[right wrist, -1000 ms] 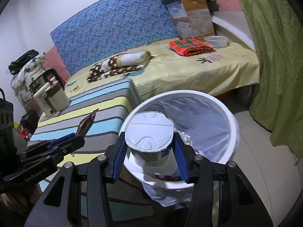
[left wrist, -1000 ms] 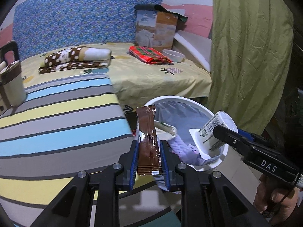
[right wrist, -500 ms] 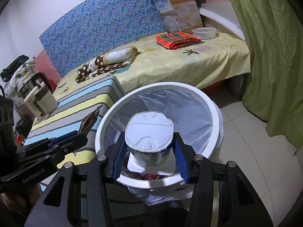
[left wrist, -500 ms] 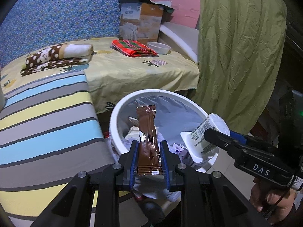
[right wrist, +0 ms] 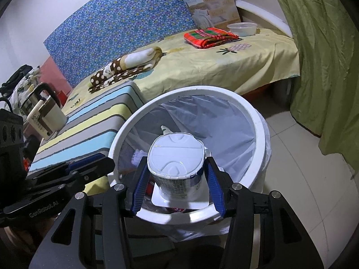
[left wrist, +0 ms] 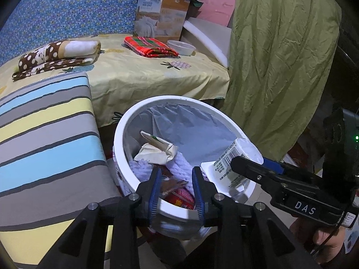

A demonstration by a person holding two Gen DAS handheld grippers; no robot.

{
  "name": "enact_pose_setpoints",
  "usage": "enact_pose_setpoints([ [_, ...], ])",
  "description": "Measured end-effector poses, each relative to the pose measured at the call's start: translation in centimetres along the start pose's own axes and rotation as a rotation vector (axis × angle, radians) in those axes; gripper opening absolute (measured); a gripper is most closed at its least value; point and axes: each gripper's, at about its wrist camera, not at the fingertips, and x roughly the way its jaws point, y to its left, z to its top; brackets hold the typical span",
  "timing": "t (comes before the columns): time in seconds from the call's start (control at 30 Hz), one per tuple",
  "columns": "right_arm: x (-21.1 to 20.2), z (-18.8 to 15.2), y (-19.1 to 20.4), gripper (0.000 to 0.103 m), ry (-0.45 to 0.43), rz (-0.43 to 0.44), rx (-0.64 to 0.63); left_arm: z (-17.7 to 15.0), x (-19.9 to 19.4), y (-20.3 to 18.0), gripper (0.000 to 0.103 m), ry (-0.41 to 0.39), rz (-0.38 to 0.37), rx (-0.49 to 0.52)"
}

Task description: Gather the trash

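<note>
bin (right wrist: 260, 134) sits under both grippers: left gripper (left wrist: 176, 187) opening, wrapper (left wrist: 172, 185) dropping (blurred); right gripper (right wrist: 177, 179) opening, cup (right wrist: 177, 165) still between its jaws.

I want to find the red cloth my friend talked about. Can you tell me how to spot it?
Look at the bed with the yellow sheet, in front of the blue dotted headboard. Near its far end, by the big cardboard box, lies a folded red plaid cloth beside a small white bowl. The other folded thing on the bed is a brown blanket with white dots; this one is red with green stripes.
</note>
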Motion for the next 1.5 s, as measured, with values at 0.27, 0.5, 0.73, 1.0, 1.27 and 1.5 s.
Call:
enact_pose_setpoints([
  [0.27, -0.8, 0.0, 0.7, 0.056, -0.019, 0.020, -0.012, -0.1, -1.8, 0.7, 0.028, -0.034, 0.007, -0.017],
  [0.5, -1.6, -0.2, 1.7, 0.057, -0.025, 0.019, -0.037, -1.0, -4.1, 1.1, 0.028, -0.063, 0.028, -0.026],
  [0.73, -2.5, -0.7, 3.1, 0.056, -0.039, 0.024, -0.072, -2.0, -6.4, 1.2, 0.028, -0.089, 0.058, -0.031],
  [1.0, -3.1, -1.6, 5.2, 0.056, -0.047, 0.040, -0.130, -3.2, -9.0, 2.1, 0.028, -0.117, 0.105, -0.053],
  [1.27, -3.5, -2.3, 7.2, 0.056, -0.053, 0.059, -0.177, -4.7, -10.9, 3.2, 0.028, -0.135, 0.175, -0.076],
  [1.5, -4.2, -2.9, 7.9, 0.056, -0.063, 0.066, -0.202, -5.9, -12.4, 3.5, 0.028, -0.148, 0.216, -0.085],
])
